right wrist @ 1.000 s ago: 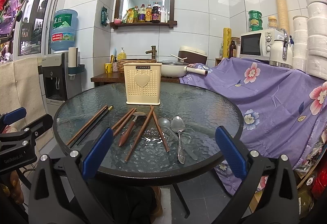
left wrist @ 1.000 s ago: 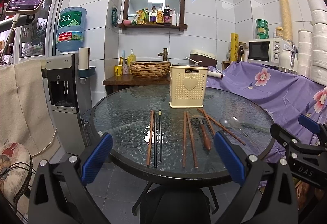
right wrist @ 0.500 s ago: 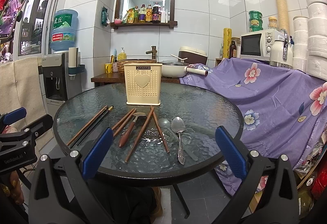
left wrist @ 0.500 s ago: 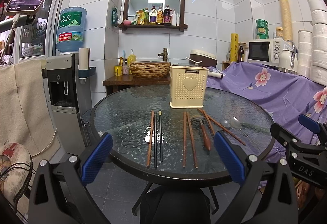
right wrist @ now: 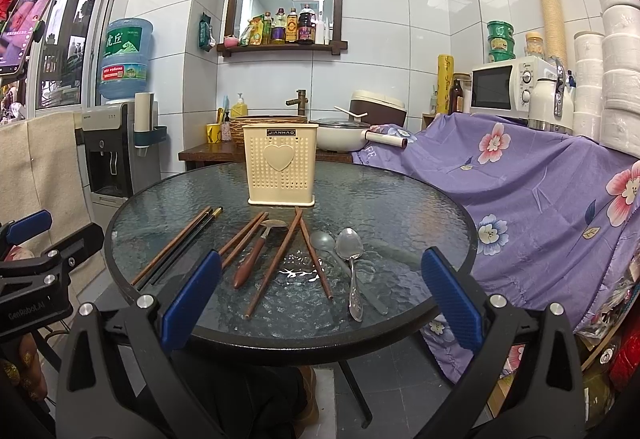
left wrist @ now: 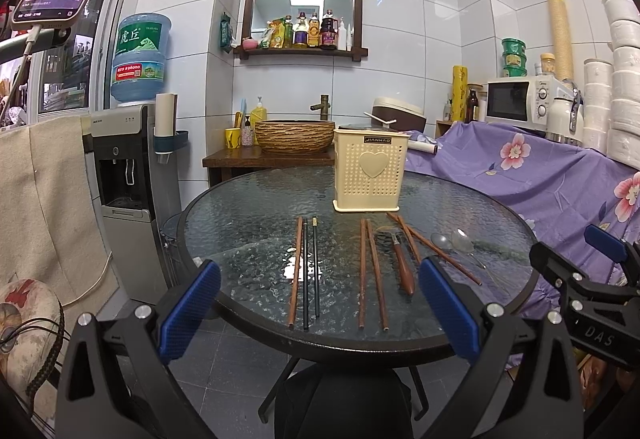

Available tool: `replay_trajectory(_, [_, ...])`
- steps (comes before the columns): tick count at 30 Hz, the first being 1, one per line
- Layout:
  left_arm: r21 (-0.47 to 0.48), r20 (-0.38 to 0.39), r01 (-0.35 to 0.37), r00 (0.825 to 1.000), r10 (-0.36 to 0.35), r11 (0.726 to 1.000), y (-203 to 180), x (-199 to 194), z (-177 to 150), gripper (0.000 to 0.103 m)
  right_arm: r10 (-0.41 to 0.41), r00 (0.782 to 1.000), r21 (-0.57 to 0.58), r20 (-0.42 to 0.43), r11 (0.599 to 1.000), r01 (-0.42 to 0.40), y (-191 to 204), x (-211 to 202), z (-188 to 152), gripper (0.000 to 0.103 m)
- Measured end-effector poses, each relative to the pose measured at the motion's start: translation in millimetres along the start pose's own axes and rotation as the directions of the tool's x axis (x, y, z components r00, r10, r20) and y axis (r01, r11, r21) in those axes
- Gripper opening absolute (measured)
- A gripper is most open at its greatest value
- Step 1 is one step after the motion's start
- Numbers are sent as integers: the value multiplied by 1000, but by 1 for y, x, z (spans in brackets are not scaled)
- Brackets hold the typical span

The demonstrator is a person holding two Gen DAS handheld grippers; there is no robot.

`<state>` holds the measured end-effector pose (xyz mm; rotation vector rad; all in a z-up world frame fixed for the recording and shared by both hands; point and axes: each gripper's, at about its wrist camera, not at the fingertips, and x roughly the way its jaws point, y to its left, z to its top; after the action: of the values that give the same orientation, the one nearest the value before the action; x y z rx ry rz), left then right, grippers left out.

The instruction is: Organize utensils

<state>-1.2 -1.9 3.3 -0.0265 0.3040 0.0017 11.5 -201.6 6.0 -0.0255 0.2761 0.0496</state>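
A cream perforated utensil holder [left wrist: 371,171] stands upright at the back of the round glass table [left wrist: 248,215]; it also shows in the right wrist view [right wrist: 281,166]. In front of it lie several chopsticks: a brown and black set [left wrist: 305,271] on the left, a brown pair [left wrist: 370,273], and crossed brown ones [right wrist: 294,259]. A wooden-handled spoon [right wrist: 252,257] and two metal spoons [right wrist: 350,259] lie to the right. My left gripper [left wrist: 318,305] is open and empty before the table's near edge. My right gripper [right wrist: 320,297] is open and empty, likewise.
A water dispenser [left wrist: 128,175] stands left of the table. A purple floral cloth [right wrist: 540,191] covers furniture on the right, with a microwave [right wrist: 508,89] behind. A wooden side table with a woven basin [left wrist: 294,135] stands behind the glass table.
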Motion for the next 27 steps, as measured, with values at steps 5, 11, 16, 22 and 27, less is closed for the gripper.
replay_trajectory(5, [0,-1,2,1000,-2,1000,1,0,0,98,0,1000,1,-2,1000,0,0,0,0,99])
replay_trajectory(11, [-1,1,-1,1000,1,1000,1,0,0,98,-1,1000,0,-2,1000,1,0,0,0,99])
replay_trajectory(16, [-3,-5,5,1000,-5,1000,2,1,-1,98,1,1000,0,-7,1000,-1,1,2,-2,99])
replay_trajectory(22, [-16,-49,11,999,-11,1000,5,12,-3,98,-1,999,-11,-33,1000,1,2,11,-6,99])
replay_trajectory(27, [-18,-130,7,991,-10,1000,12,33,-7,98,37,989,-6,-143,999,-38,-9,41,-8,99])
